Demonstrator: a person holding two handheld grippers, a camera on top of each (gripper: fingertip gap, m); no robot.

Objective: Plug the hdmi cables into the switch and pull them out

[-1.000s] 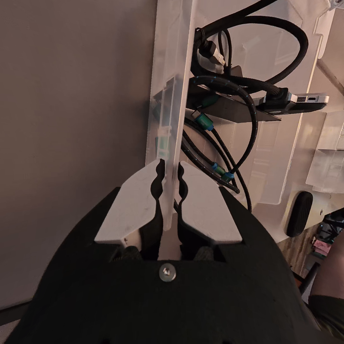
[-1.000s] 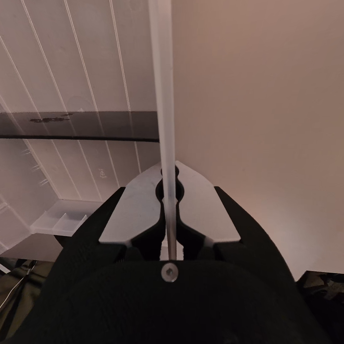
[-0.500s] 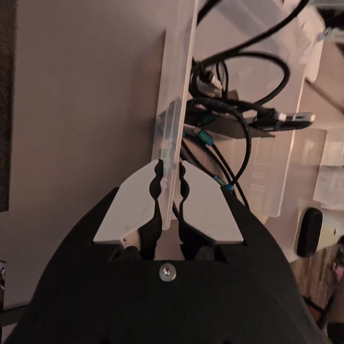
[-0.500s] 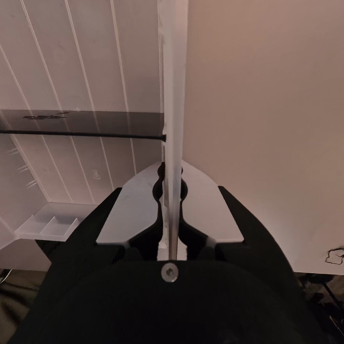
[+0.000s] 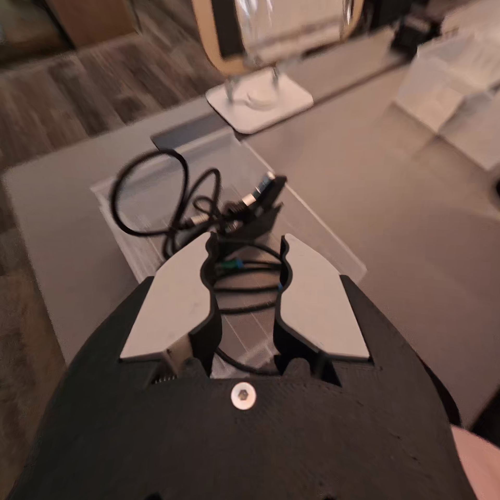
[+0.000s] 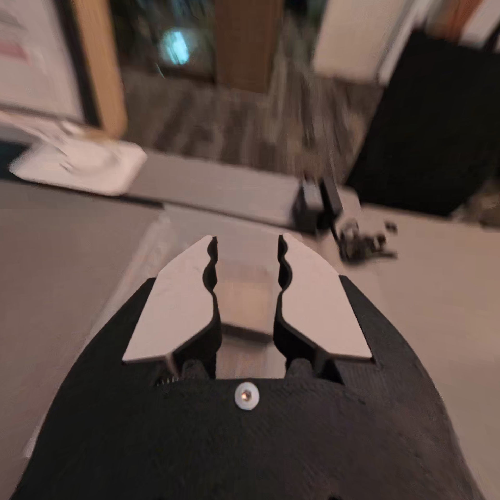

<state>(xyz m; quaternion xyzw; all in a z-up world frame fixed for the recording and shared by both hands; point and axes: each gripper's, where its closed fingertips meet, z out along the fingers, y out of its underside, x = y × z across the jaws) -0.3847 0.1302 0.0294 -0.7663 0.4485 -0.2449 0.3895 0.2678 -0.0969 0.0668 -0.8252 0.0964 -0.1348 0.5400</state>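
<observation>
Pretty dim, warm lighting in here and both views are motion-blurred. Grey tabletop point(image 5: 365, 194) fills the lower half. Wood-plank floor point(image 5: 89, 81) runs behind it from 9 to 12 o'clock. A wood-framed mirror point(image 5: 213, 35) on a white base point(image 5: 259, 102) stands at 12. Big dark block point(image 6: 433, 121) at 2 o'clock, can't tell what.

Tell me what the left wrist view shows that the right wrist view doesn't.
Only the left wrist view shows the tangle of black cables and plugs lying in the clear tray, seen past the open left tongs. Only the right wrist view shows small dark clutter on the table, right of the open right tongs. Both show the table, a white stand base and heavy blur.
</observation>
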